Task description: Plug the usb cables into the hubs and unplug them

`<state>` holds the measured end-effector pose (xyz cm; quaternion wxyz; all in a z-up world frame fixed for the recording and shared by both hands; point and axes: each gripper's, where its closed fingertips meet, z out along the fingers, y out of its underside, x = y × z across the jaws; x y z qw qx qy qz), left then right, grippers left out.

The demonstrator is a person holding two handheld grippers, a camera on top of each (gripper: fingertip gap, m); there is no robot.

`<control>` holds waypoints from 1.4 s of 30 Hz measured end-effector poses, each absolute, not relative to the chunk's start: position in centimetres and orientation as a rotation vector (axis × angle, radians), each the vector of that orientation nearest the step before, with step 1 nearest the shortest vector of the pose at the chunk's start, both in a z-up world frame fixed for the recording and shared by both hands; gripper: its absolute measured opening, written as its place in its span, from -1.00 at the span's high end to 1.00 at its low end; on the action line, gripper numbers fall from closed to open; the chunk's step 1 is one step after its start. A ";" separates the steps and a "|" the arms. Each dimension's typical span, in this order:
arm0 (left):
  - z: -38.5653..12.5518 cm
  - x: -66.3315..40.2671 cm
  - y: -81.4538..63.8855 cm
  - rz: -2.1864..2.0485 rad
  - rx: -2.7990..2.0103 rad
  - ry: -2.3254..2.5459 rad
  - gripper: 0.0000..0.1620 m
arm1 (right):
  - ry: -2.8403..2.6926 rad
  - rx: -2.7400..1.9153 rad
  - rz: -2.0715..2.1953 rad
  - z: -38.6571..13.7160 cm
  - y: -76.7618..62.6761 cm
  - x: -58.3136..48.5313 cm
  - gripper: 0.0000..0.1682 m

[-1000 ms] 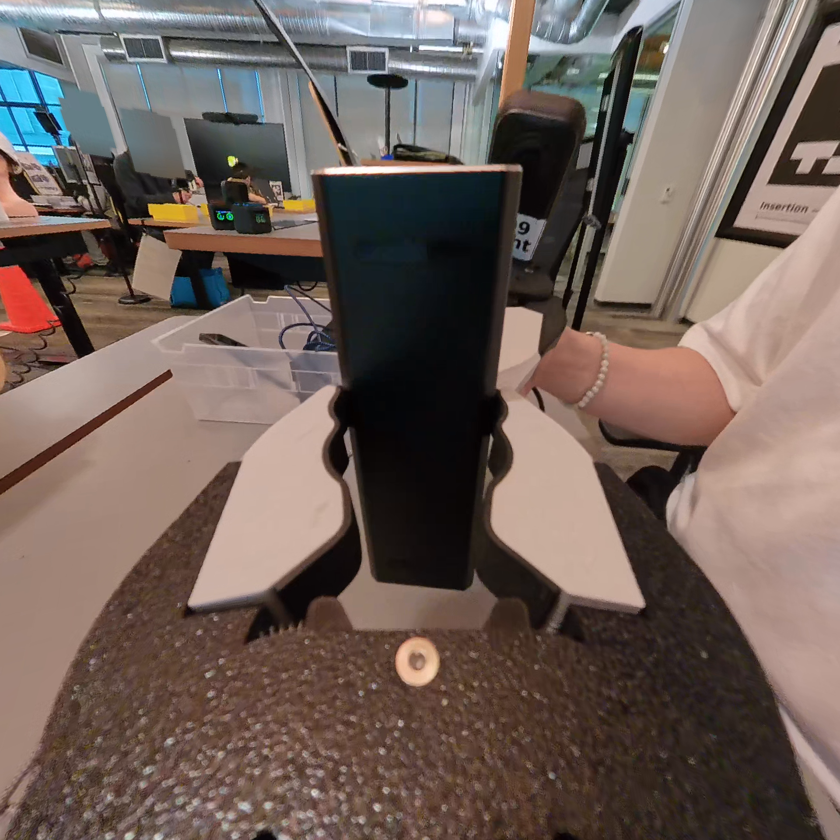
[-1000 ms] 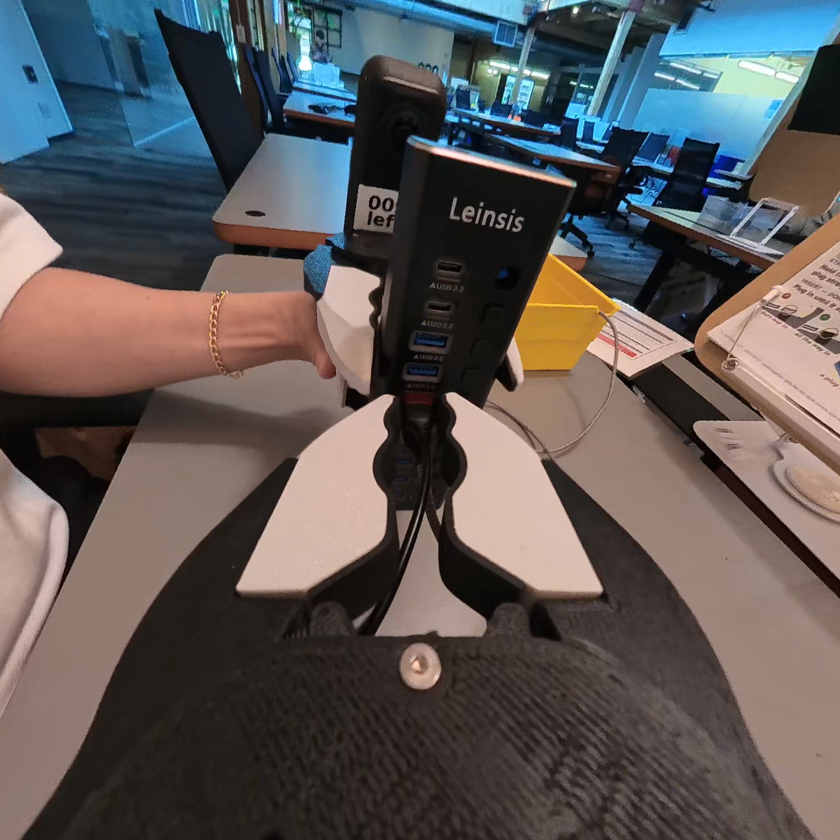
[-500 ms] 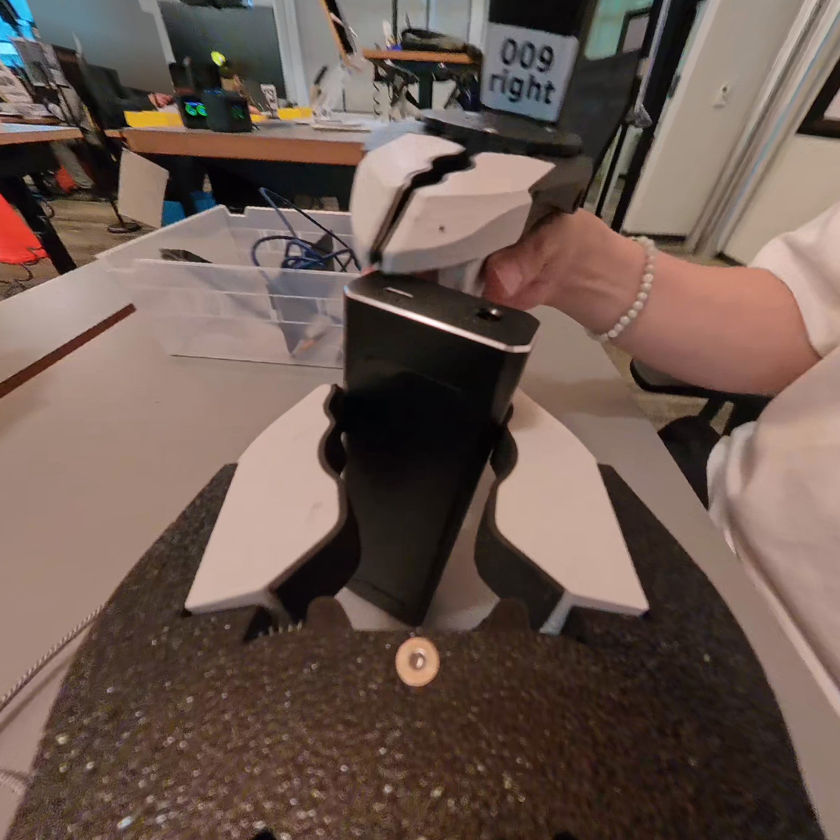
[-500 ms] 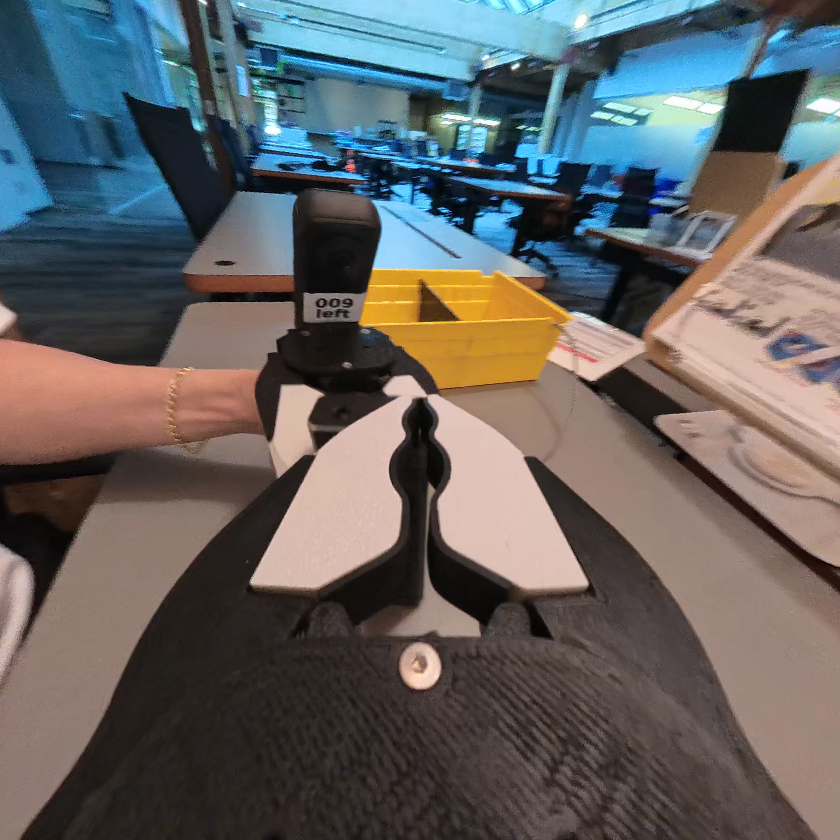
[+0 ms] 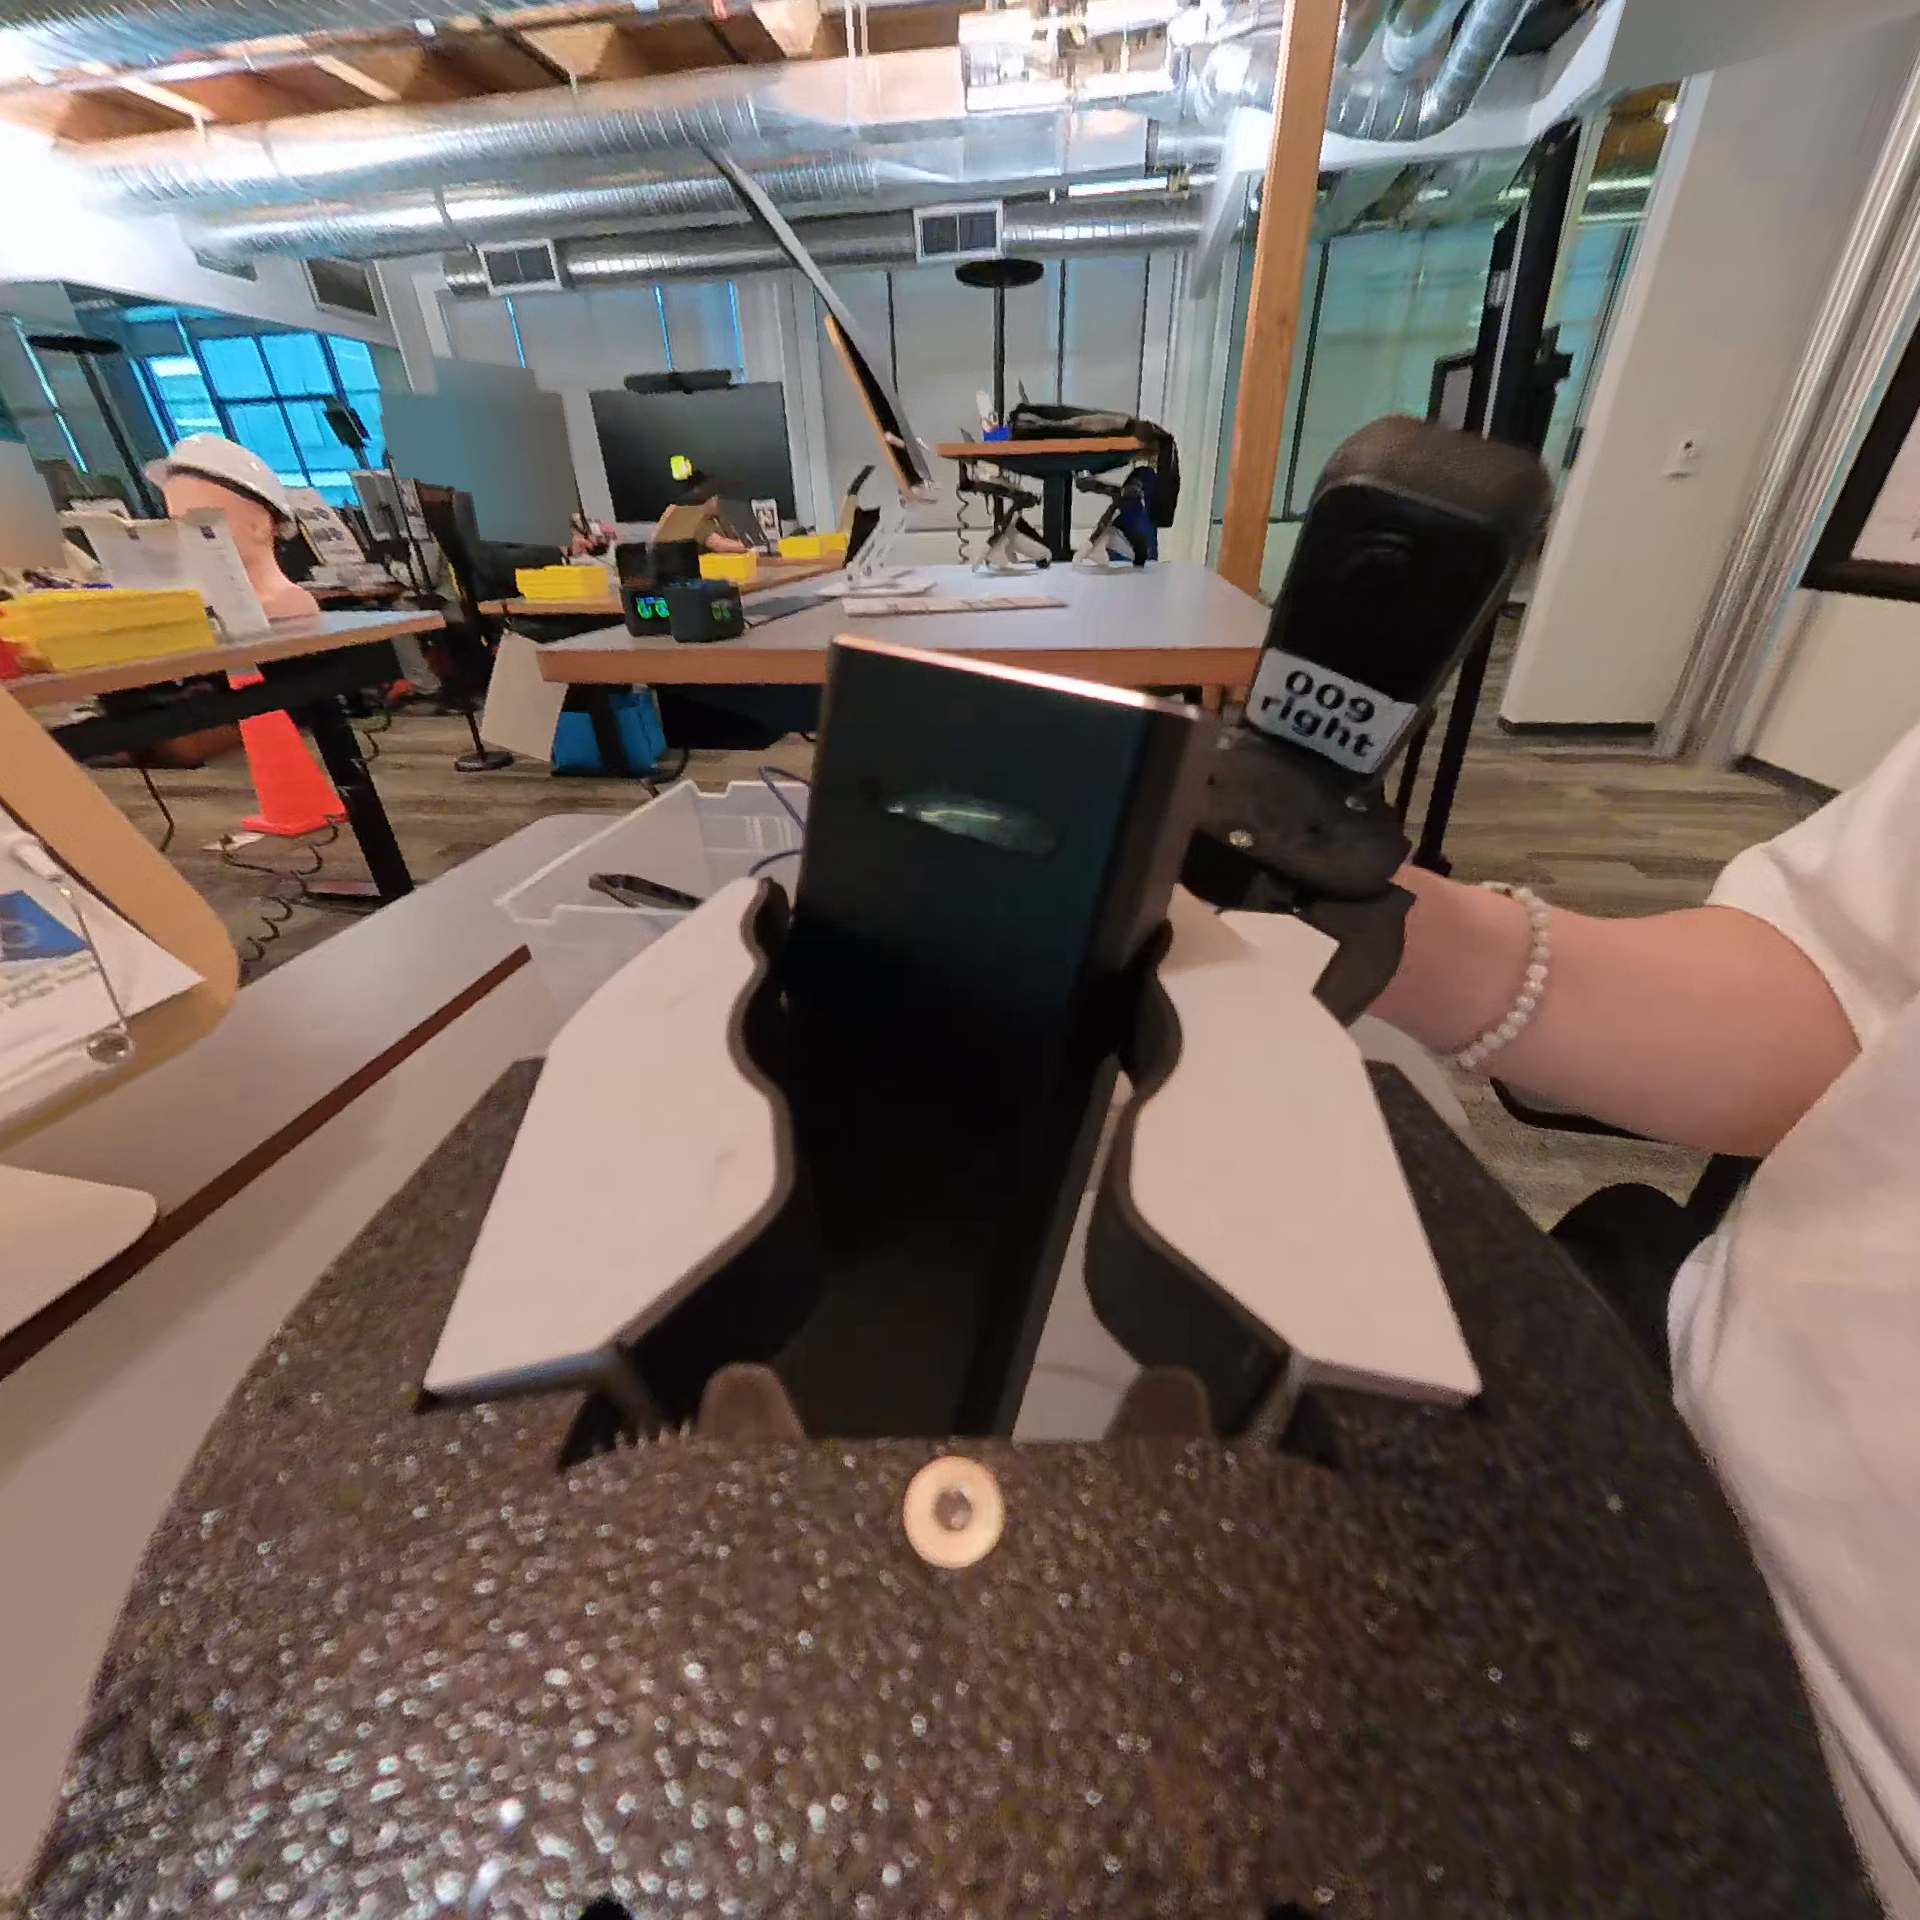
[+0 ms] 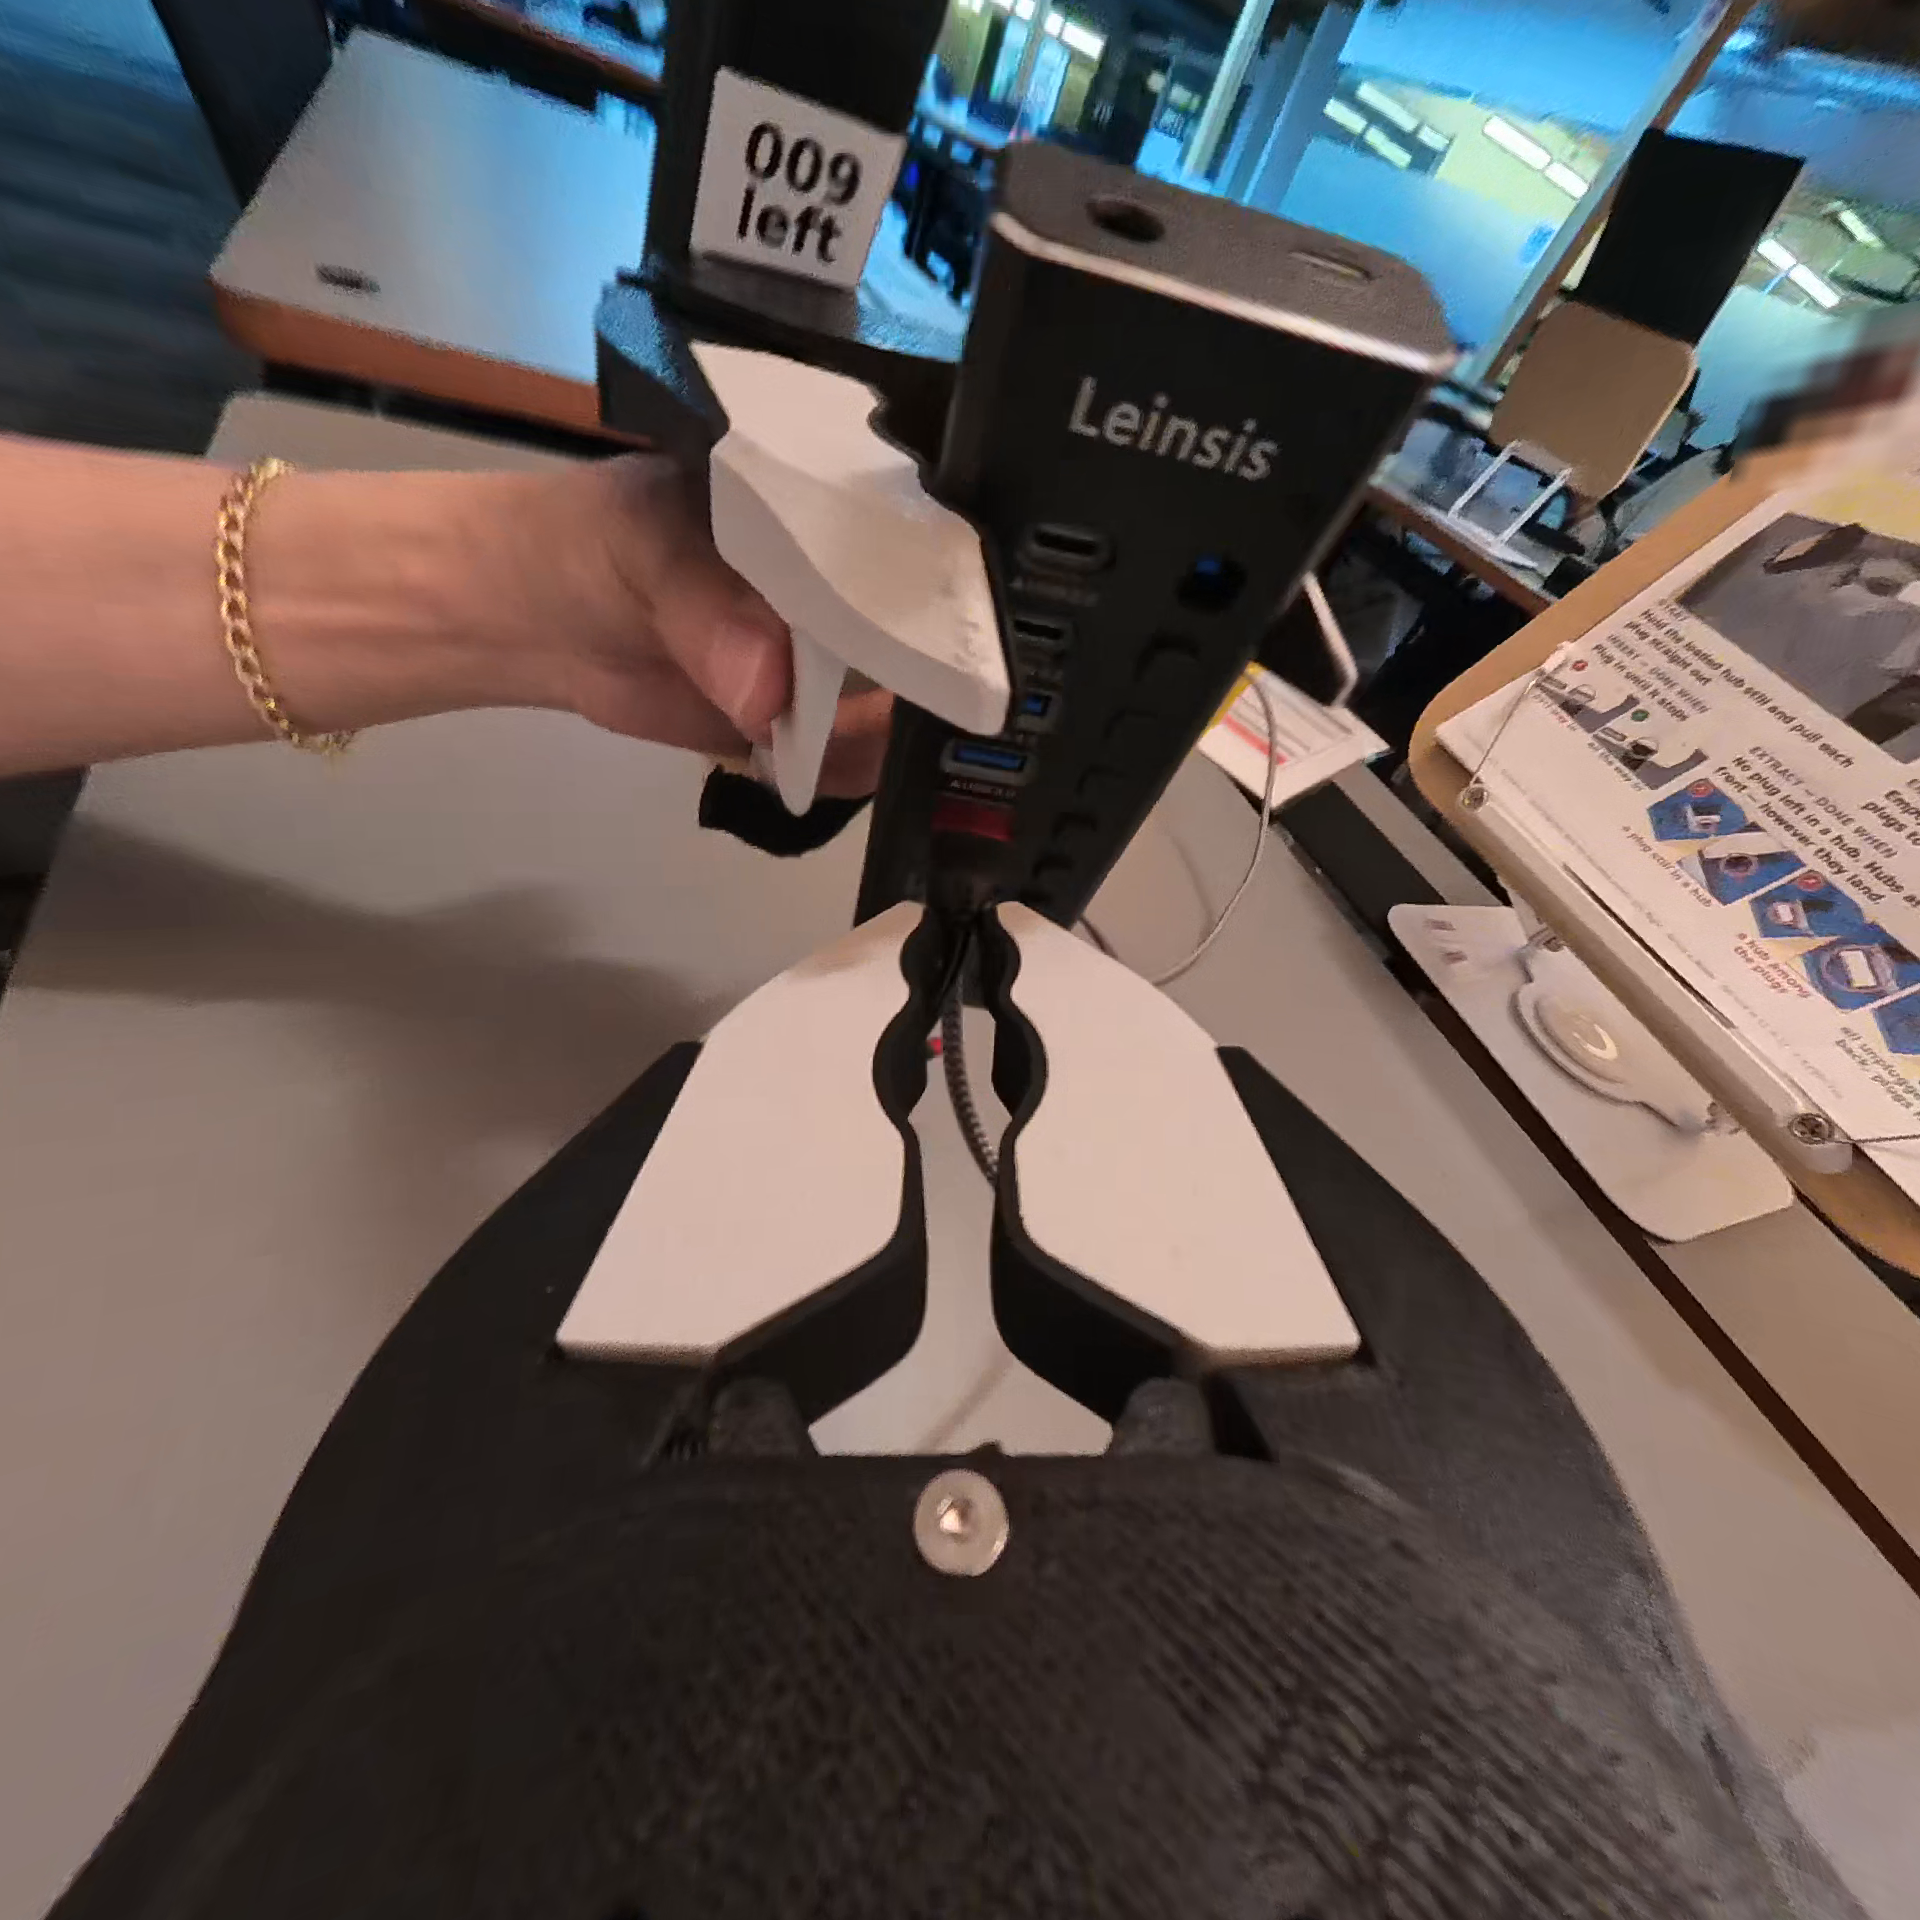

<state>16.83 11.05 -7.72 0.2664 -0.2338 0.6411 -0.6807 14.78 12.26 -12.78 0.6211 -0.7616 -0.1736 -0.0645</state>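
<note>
Black and upright, the hub fills the centre of the left wrist frame, clamped between the left gripper fingers above the grey table. In the right wrist view, the right gripper pinches a braided cable at its plug, seated in the hub's lowest visible port, frame centre.

The hub stands raised and upright between the left gripper fingers, no longer tipped down as half a second earlier. The right gripper, then lifted clear, now closes on the braided cable below the hub's ports.
</note>
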 end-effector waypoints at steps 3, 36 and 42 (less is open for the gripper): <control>-7.0 16.3 11.6 -1.869 -0.619 1.689 0.24 | -0.308 -1.662 -0.094 -11.7 12.7 14.8 0.80; -10.4 13.6 9.3 -2.148 -0.550 1.900 0.11 | -0.337 -1.434 0.255 -8.2 11.0 12.5 0.97; -11.7 14.3 7.5 -2.168 -0.595 1.948 0.13 | -0.329 -1.501 0.257 -8.8 10.9 12.9 0.97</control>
